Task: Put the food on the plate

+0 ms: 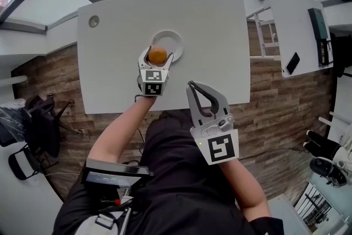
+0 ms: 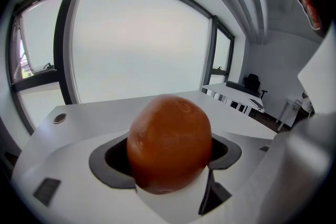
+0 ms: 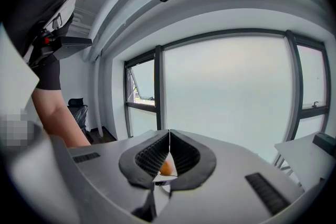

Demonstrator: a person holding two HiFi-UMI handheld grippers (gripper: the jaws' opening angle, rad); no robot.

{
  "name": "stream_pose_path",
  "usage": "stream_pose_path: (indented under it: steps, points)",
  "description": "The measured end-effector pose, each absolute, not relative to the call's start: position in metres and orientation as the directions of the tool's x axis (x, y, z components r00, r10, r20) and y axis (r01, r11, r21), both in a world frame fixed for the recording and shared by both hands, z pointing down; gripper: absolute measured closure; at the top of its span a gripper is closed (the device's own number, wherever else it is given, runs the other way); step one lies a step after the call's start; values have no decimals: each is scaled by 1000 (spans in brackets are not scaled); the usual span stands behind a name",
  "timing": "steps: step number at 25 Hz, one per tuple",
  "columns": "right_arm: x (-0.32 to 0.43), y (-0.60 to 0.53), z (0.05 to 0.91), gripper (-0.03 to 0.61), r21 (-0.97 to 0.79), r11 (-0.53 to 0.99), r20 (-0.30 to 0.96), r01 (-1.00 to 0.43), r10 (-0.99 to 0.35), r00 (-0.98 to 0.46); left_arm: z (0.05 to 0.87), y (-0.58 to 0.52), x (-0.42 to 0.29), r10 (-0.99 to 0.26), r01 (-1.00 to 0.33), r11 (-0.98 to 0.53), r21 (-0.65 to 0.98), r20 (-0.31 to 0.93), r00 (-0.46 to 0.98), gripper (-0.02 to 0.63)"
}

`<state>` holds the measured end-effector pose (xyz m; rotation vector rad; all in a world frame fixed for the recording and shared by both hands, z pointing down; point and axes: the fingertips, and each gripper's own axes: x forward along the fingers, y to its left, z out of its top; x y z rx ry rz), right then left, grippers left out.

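An orange (image 1: 157,55) sits between the jaws of my left gripper (image 1: 157,59), which is shut on it. It hangs at the near-left rim of a round white plate (image 1: 171,38) on the white table (image 1: 214,36). In the left gripper view the orange (image 2: 169,143) fills the middle and hides the plate. My right gripper (image 1: 191,85) is shut with nothing in it, held over the table's near edge to the right of the left one. In the right gripper view its jaws (image 3: 169,136) meet tip to tip, and a sliver of the orange (image 3: 166,168) shows through the gap below them.
A round cable hole (image 1: 94,21) lies in the table's far left corner. A second white table (image 1: 291,19) with a dark phone (image 1: 292,63) stands to the right, across a gap of wooden floor. Black office chairs (image 1: 38,121) stand at the left.
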<state>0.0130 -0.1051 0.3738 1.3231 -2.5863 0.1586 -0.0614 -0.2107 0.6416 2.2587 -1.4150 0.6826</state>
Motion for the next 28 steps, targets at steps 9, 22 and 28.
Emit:
stream_pose_path:
  steps: [9,22,28]
  points:
    - [11,-108,389,571,-3,578,288,-816,-781,-554,650,-215,-55,-693,-891,-430,143,580,428,241]
    - [17,-116,400,571,-27,549,314,-836,-789,-528,670,-220,-54,-665,-893,-427,142,619,417,241]
    - [15,-112,405,571,-30,557,318,-830,-782,-536,680,-221,-54,-651,-899,-416,136,645,400,241]
